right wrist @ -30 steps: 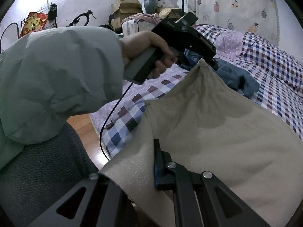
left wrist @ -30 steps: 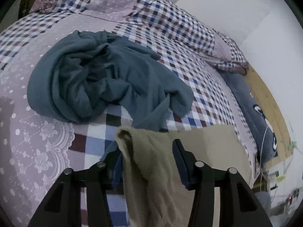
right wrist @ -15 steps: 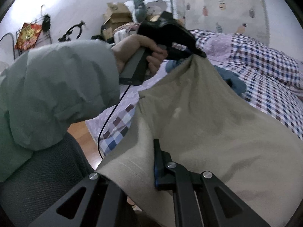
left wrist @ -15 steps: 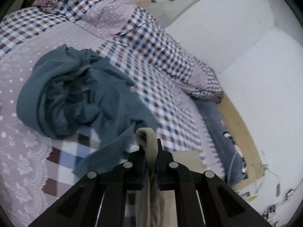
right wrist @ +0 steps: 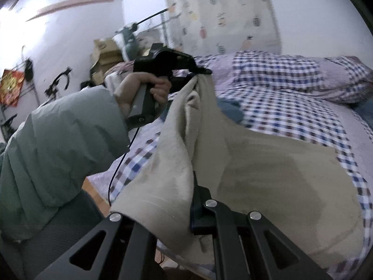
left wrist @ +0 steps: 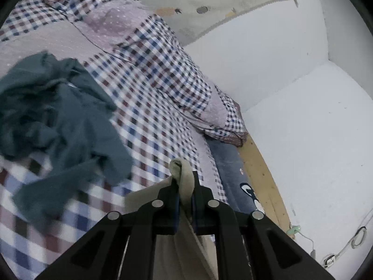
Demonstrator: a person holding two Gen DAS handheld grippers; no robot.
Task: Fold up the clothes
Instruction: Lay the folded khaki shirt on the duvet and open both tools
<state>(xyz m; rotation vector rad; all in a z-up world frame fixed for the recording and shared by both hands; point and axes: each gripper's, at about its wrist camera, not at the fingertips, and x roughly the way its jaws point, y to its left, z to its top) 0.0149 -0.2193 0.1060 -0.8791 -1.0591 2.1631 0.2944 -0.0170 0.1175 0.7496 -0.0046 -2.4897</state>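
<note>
A beige garment (right wrist: 268,175) hangs between both grippers and drapes onto the checked bed (right wrist: 291,107). My left gripper (left wrist: 184,183) is shut on a bunched edge of the beige garment (left wrist: 183,175). In the right wrist view the left gripper (right wrist: 201,72) holds that edge raised, gripped by a person's hand (right wrist: 149,88). My right gripper (right wrist: 186,186) is shut on the garment's near hem; cloth hides its left finger. A crumpled teal garment (left wrist: 58,121) lies on the bed to the left.
A checked pillow (left wrist: 223,121) lies at the bed's far end by the white wall (left wrist: 303,93). A dark blue cloth (left wrist: 233,170) fills the gap beside a wooden strip (left wrist: 261,175). A green sleeve (right wrist: 70,140) is at the left, with boxes (right wrist: 105,53) behind.
My left gripper went from open around the beige edge to shut on it, then rose and swung right. The garment's edge lifted, pulled taller between the grippers.
</note>
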